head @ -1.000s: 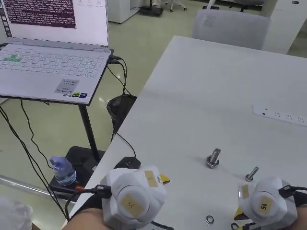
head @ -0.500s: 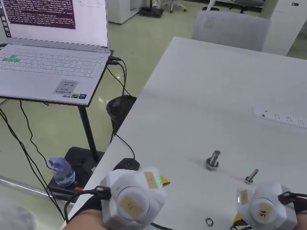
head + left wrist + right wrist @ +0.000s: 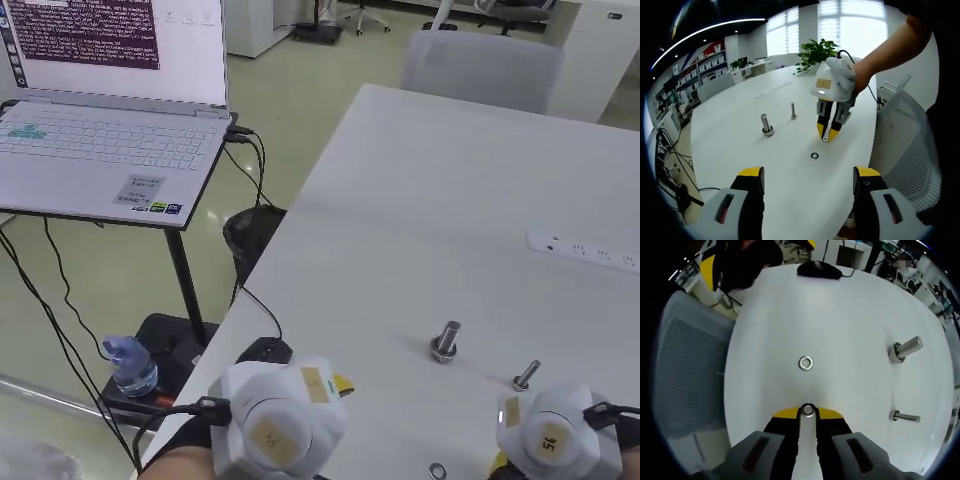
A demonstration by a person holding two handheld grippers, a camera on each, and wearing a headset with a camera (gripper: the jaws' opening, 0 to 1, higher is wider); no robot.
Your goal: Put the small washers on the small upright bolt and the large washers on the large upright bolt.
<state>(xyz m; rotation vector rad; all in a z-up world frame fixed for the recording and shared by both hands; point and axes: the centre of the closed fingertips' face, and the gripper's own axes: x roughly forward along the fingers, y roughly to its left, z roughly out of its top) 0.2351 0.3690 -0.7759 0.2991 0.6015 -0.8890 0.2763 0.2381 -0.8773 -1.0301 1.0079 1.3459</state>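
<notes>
so both hands are low at the near edge of the white table [image 3: 420,200], a gripper in each, pointing out across the top. the left gripper [image 3: 808,174] is held about level, its jaws spread wide with nothing between them. the right gripper [image 3: 808,412] is tipped nose-down toward the tabletop, the person's forearm coming in from above in the left gripper view; its jaws are pinched on a held washer [image 3: 808,410] right at the tips; can't tell if that one's small or large tbh, or if it touches the surface

a loose washer [image 3: 805,362] lies flat on the table just ahead of those tips; the large bolt [image 3: 905,349] and the small bolt [image 3: 904,416] both stand upright further in, near each other, well apart from the loose washer; a mouse [image 3: 819,270] sits at the table edge beyond

vs a second ago: the whole head view has slid a little, that's the headset moving; bolts, loose washer and both grippers sit in pretty much the same spots relative to each other; right gripper is still clamped
</notes>
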